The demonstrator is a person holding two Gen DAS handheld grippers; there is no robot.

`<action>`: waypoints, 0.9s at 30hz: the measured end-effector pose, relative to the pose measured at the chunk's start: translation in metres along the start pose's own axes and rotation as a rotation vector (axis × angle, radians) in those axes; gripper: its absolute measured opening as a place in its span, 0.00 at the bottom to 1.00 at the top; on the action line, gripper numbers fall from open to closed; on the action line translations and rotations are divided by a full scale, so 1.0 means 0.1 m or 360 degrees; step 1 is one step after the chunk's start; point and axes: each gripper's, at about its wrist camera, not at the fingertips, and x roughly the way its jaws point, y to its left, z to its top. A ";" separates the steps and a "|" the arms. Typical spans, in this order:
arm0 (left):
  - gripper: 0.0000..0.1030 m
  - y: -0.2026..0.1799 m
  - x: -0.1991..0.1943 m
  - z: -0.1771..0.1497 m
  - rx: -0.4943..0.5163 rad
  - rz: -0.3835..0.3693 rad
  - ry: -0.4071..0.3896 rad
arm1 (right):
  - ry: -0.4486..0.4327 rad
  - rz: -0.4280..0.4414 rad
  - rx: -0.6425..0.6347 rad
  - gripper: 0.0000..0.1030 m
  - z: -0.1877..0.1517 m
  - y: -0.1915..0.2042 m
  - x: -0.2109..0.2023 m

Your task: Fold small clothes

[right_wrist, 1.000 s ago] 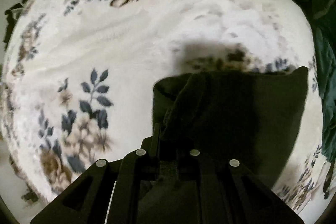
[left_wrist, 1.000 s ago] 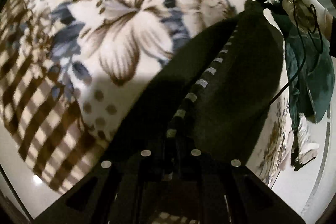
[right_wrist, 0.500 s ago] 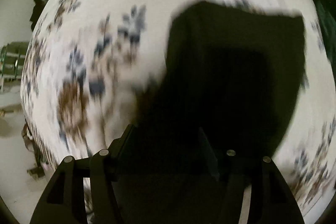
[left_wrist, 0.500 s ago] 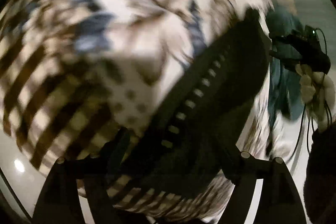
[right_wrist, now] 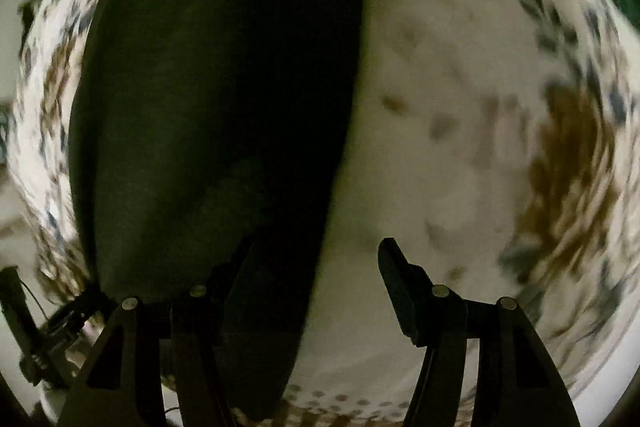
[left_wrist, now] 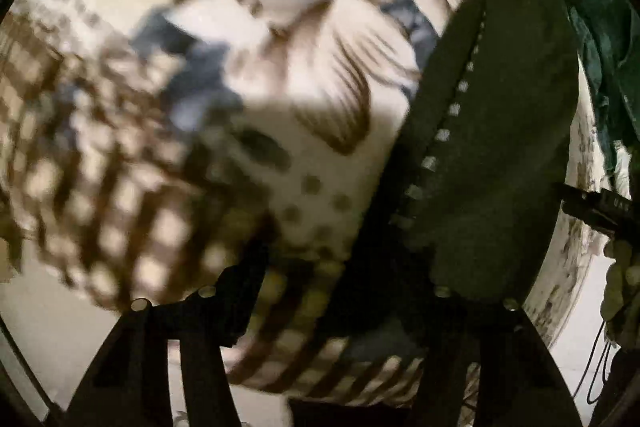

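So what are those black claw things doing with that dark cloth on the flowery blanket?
A person is folding small clothes with two handheld grippers. The dark green garment lies folded on the flowery blanket. The left gripper and the right gripper both have their jaws wide apart and grip nothing. More green clothes wait at the blanket's edge.

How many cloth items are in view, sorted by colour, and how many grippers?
Dark olive garment: 1
Teal-green clothes heap: 1; pieces in it cannot be told
Floral blanket: 1
Grippers: 2, left gripper and right gripper, both open
Total: 5
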 end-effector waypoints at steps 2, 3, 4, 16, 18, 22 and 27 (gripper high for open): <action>0.54 -0.09 -0.14 0.10 0.0031 -0.0034 -0.0004 | -0.0031 0.0053 0.0051 0.62 -0.09 -0.11 -0.09; 0.55 -0.16 -0.18 0.17 0.0045 -0.0069 -0.0018 | -0.0052 0.0098 0.0080 0.62 -0.13 -0.15 -0.14; 0.56 -0.26 -0.23 0.25 0.0069 -0.0084 -0.0043 | -0.0064 0.0131 0.0102 0.62 -0.15 -0.18 -0.17; 0.01 -1.32 0.16 0.88 0.0519 -0.0133 -0.0148 | -0.0034 0.0259 0.0197 0.08 -0.69 -0.17 0.26; 0.01 -1.14 -0.06 0.96 0.0468 -0.0155 -0.0217 | -0.0080 0.0160 0.0209 0.06 -0.81 -0.18 0.23; 0.01 -0.77 -0.09 1.23 0.0307 -0.0182 -0.0113 | -0.0082 0.0192 0.0298 0.08 -0.89 -0.25 0.17; 0.64 -0.84 -0.09 0.97 0.0341 -0.0358 0.0056 | 0.0046 0.0382 0.0439 0.39 -1.00 -0.49 0.12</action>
